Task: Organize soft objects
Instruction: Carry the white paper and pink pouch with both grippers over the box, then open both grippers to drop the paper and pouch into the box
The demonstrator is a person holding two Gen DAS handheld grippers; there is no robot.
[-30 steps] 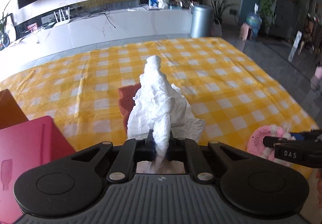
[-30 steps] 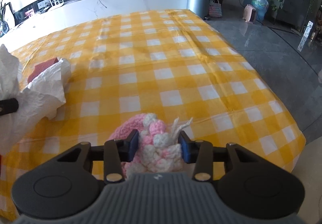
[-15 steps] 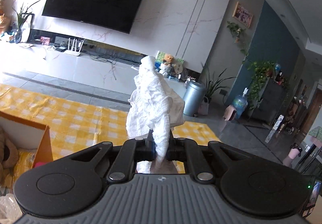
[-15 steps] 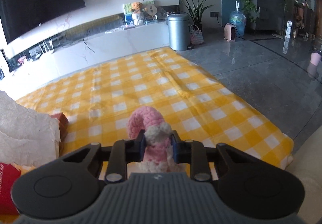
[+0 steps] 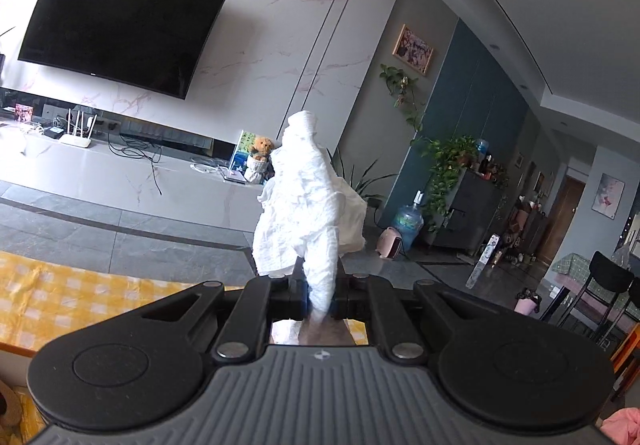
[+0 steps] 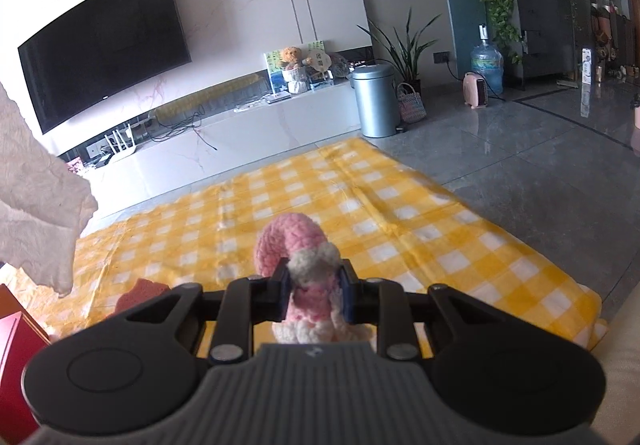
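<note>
White crumpled cloth: pinched at its lower end between the nearly closed jaws of the left gripper. It stands up and forward from the jaws toward 12 o'clock, clear of the floor, with the wall and the television behind it. In the right wrist view its hanging edge shows at 9 o'clock.

Pink and white knitted toy: clamped between the blue pads of the right gripper. These jaws have just been closing, and the toy sits squeezed between them, narrowly apart. The pink loop rises above the pads toward 12 o'clock; the white fluffy part bulges between and below them. The toy is lifted off the cloth beneath.

Yellow and white checked sheet: spread flat on the grey tiled floor, filling the middle of the right wrist view; a strip of it shows at 8 o'clock in the left wrist view.

Reddish sponge: lying on the sheet at 8 o'clock of the toy.

Red box: at the left edge, at 8 o'clock, partly cut off.

Grey metal bin: upright beyond the sheet's far edge, at 12 o'clock, beside the white low cabinet.
</note>
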